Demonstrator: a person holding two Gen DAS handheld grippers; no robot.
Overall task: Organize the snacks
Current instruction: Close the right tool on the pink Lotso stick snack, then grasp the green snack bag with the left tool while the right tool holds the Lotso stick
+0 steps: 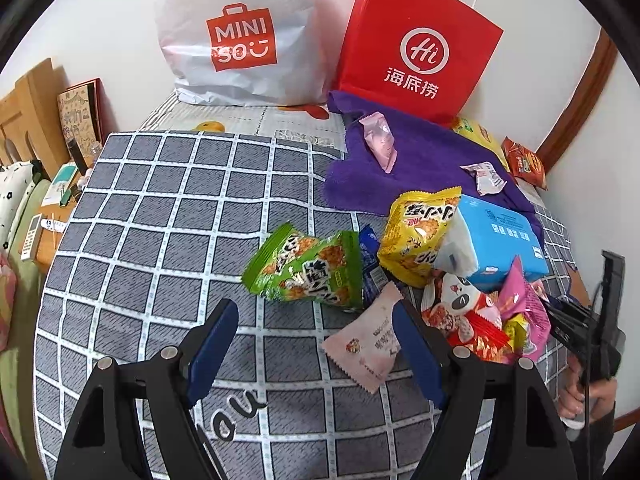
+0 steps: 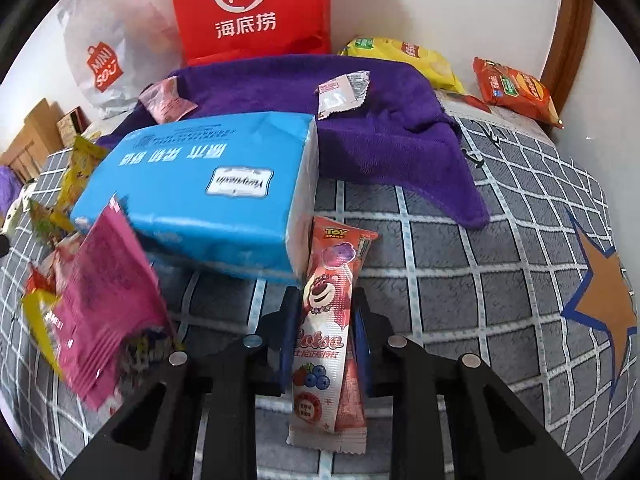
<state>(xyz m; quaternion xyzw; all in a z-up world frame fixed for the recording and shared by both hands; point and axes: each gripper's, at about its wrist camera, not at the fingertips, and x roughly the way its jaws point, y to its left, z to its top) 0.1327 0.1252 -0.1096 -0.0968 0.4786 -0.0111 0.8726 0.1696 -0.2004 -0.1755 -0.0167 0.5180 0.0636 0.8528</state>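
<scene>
**Gripping a snack stick while the other hand waited over the pile**

Clamping down from above, the right gripper (image 2: 325, 344) had its blue pads pressed on both long edges of a slim pink-and-white plastic snack stick printed with a bear (image 2: 327, 332). The stick's long axis ran straight ahead along the fingers, its near end below the pads and its far end reaching toward a blue plastic-wrapped tissue pack (image 2: 200, 196) just beyond. So the right hand was plainly the one on this item, and any lift would have to carry it lengthwise clear of that pack.

The left gripper (image 1: 316, 352) hung with its jaws well apart and nothing between the pads; its right finger overlapped the edge of a pale pink flat sachet (image 1: 366, 346), though contact could not be told. Just beyond lay a green crinkled snack bag (image 1: 306, 270) and a yellow snack bag (image 1: 416, 236) on the grey checked bedspread (image 1: 160, 208).

Farther back, a purple fleece cloth (image 2: 380, 128) carried two small sachets, and a red paper carrier bag (image 2: 252, 8) stood against the wall beside a white plastic shopping bag (image 1: 236, 32).
</scene>
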